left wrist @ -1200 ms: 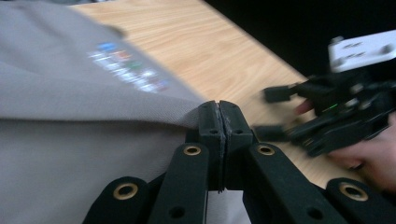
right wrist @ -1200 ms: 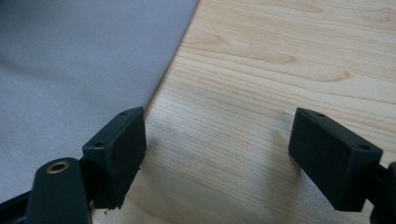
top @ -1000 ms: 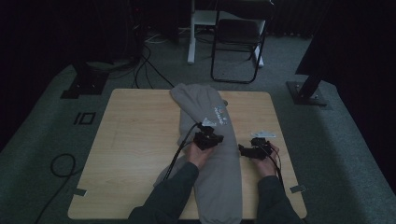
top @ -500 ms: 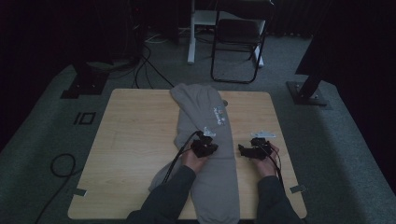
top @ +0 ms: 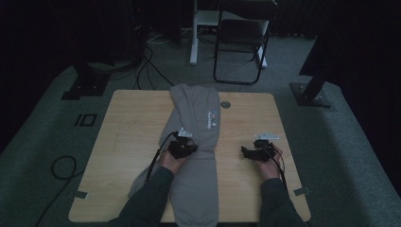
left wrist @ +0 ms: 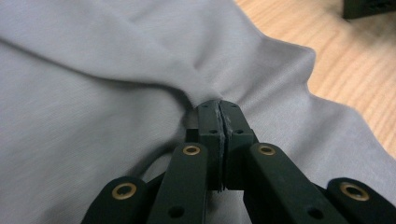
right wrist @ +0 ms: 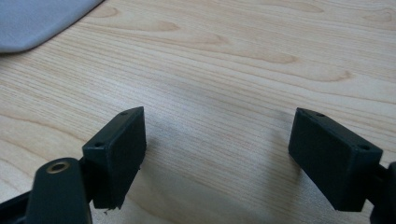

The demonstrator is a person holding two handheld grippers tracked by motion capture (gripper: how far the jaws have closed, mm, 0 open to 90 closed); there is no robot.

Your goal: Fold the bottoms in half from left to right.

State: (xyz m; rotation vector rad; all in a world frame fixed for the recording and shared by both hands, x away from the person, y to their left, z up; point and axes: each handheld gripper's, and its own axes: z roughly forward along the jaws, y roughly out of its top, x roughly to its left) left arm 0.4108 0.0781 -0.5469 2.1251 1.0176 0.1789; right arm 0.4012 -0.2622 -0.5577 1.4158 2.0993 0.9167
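Observation:
A grey sweatshirt (top: pixel 194 113) with a small chest print lies lengthwise down the middle of the wooden table (top: pixel 127 127). My left gripper (top: pixel 185 148) sits at the garment's left side, its jaws pressed together on a pinched fold of the grey cloth (left wrist: pixel 93 93). In the left gripper view the gripper (left wrist: pixel 219 106) has fabric bunched up at its tips. My right gripper (top: pixel 248 152) rests to the right of the sweatshirt over bare wood. In the right gripper view this gripper (right wrist: pixel 217 140) stands wide open with nothing between its jaws, and a corner of the sweatshirt (right wrist: pixel 37 18) lies at the upper left.
A small round disc (top: pixel 225 104) lies near the table's far edge, and a white scrap (top: pixel 267 136) sits just beyond my right hand. A folding chair (top: pixel 241 38) stands behind the table. Cables (top: pixel 61 165) and stand bases (top: pixel 309 94) lie on the floor around it.
My left gripper has moved leftward and a little nearer, dragging the pinched cloth from the garment's middle to its left side. The right gripper has stayed where it was.

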